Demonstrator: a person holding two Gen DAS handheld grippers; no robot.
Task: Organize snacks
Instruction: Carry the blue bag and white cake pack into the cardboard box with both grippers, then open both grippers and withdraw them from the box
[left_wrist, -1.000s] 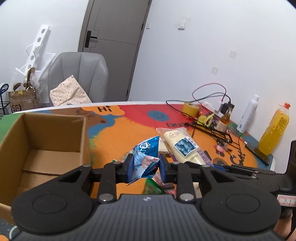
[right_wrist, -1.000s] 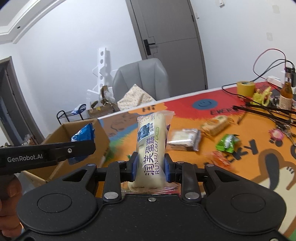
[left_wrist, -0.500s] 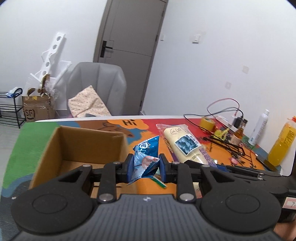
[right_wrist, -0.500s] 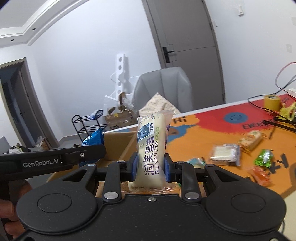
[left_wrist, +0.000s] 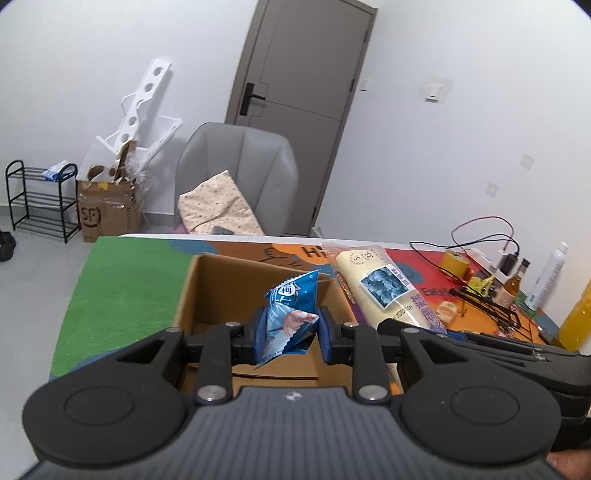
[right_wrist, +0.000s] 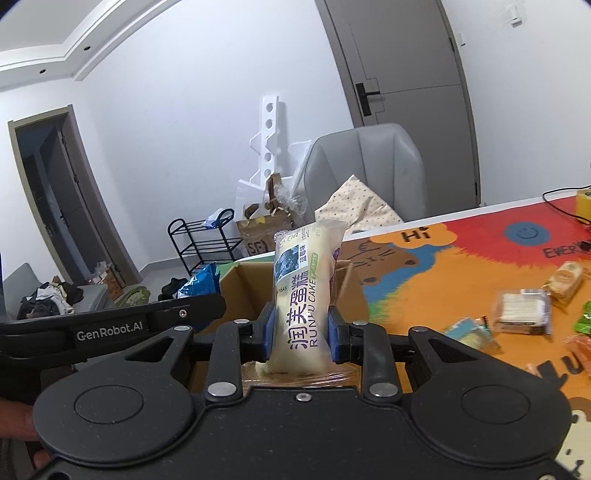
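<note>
My left gripper (left_wrist: 290, 338) is shut on a small blue snack packet (left_wrist: 291, 314) and holds it over the open cardboard box (left_wrist: 218, 280). My right gripper (right_wrist: 299, 334) is shut on a long cream cake pack (right_wrist: 304, 291) labelled Runfu Cake, upright, just in front of the box (right_wrist: 243, 291). The cake pack also shows in the left wrist view (left_wrist: 380, 288), to the right of the box. The blue packet shows in the right wrist view (right_wrist: 197, 286), at the left of the box.
Several loose snacks (right_wrist: 522, 308) lie on the colourful table mat (right_wrist: 461, 266) to the right. A tape roll (left_wrist: 455, 261), cables, bottles (left_wrist: 511, 286) and an orange juice bottle (left_wrist: 576, 325) stand at the far right. A grey chair (left_wrist: 240, 173) stands behind the table.
Both grippers have moved left toward the box with their snacks held. The box now sits right under and in front of them.
</note>
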